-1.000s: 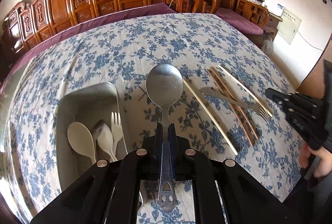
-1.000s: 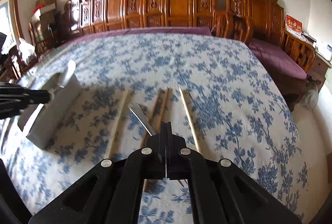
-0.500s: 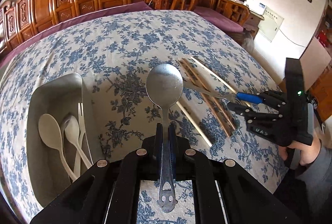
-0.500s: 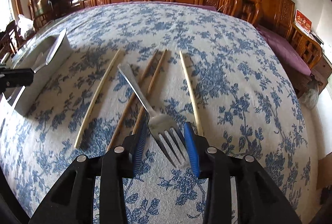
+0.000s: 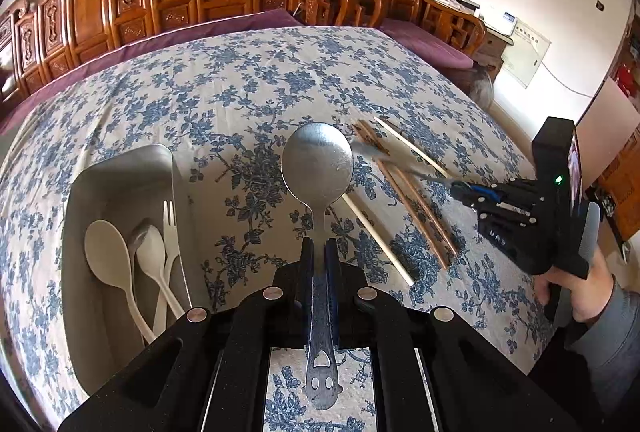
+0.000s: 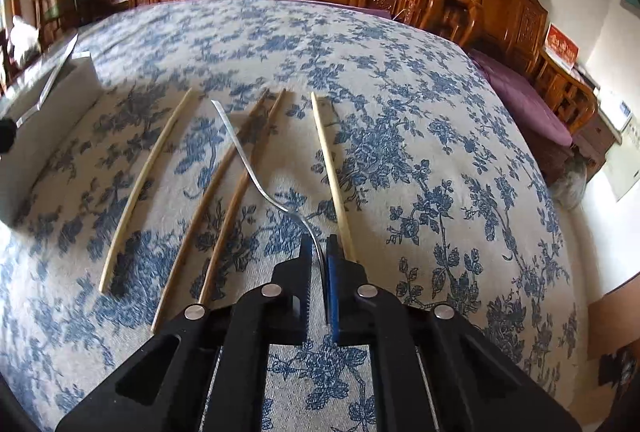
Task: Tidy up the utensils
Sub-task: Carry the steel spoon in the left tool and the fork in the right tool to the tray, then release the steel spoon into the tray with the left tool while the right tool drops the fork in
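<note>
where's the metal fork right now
The metal fork is pinched in the right claw, its handle stretching away over the two dark chopsticks, between the pale chopsticks.

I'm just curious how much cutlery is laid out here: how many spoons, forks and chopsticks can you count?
Spoons: 4
Forks: 2
Chopsticks: 4
Total: 10

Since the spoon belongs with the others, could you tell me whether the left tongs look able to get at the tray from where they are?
Probably yes: the left tongs, shut on the metal spoon, hang just beside the tray, whose open top has nothing over it.
</note>
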The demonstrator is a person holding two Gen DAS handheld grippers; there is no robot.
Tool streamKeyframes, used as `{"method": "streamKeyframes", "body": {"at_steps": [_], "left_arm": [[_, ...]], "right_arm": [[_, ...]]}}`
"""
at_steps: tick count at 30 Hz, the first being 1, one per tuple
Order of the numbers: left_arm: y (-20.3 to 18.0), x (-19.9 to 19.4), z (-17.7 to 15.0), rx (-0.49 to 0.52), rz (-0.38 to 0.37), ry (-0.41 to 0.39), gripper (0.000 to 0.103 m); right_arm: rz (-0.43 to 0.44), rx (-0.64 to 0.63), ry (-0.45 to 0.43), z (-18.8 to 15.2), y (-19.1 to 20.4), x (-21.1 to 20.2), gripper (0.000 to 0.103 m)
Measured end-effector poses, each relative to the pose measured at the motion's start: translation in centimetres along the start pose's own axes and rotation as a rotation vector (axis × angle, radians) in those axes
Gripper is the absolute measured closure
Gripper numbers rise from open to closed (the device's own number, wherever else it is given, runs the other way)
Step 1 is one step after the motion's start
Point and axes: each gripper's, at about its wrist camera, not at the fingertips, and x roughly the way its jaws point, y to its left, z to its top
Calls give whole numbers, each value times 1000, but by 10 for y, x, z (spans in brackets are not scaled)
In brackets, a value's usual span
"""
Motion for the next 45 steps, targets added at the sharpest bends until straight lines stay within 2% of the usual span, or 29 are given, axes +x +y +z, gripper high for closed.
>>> {"method": "streamKeyframes", "body": {"at_steps": [9, 14, 22, 28, 35, 40, 45], "left_arm": [[20, -12, 0, -29, 25, -21, 98], [46, -27, 0, -66, 63, -39, 98], [92, -35, -5, -135, 139, -27, 98], [121, -20, -10, -193, 186, 21, 98], [135, 2, -18, -225, 209, 81, 98], [141, 3, -19, -247, 219, 94, 97], [143, -5, -15, -246, 224, 72, 97]], "right_arm": [[58, -4, -75, 10, 15, -27, 99], [82, -33, -128, 15, 34, -49, 99], [122, -86, -177, 26, 64, -72, 99], [143, -126, -193, 34, 90, -82, 99], [189, -176, -201, 41, 131, -89, 99], [204, -199, -206, 47, 152, -91, 99], [204, -222, -194, 52, 173, -89, 99]]}}
